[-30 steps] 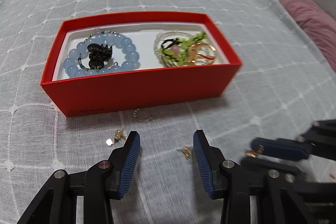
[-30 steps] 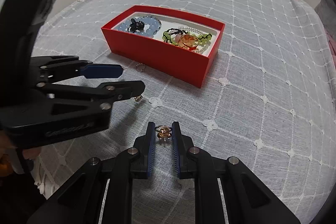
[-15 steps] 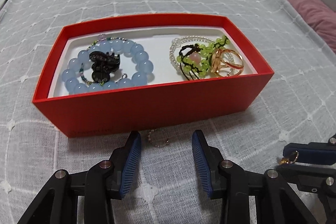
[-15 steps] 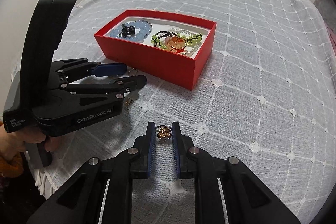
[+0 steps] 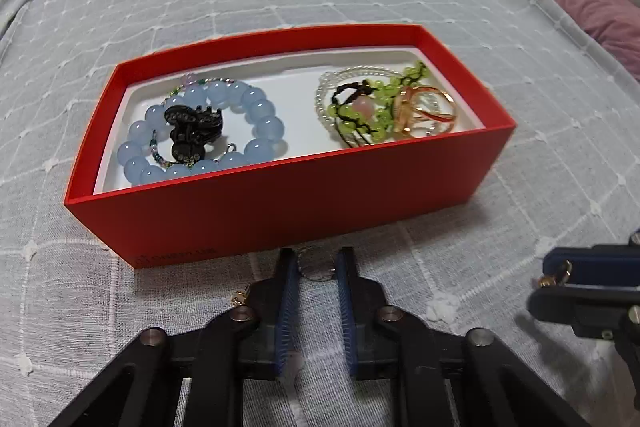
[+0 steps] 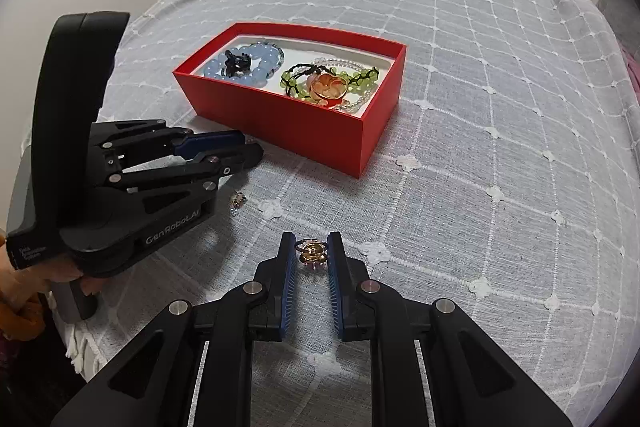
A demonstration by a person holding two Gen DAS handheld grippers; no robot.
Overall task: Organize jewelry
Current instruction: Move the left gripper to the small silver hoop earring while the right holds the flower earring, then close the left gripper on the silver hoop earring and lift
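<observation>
Your left gripper (image 5: 316, 263) just closed on the small hoop (image 5: 317, 267) beside the red box (image 5: 280, 211); right gripper (image 6: 311, 251) grips a gold ring (image 6: 312, 251). Box them next.

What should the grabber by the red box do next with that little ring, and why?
Probably lift it up and over the wall of the red box. The left gripper has just closed on the small ring lying on the bedspread right against the box, where the other jewelry already sits.
</observation>
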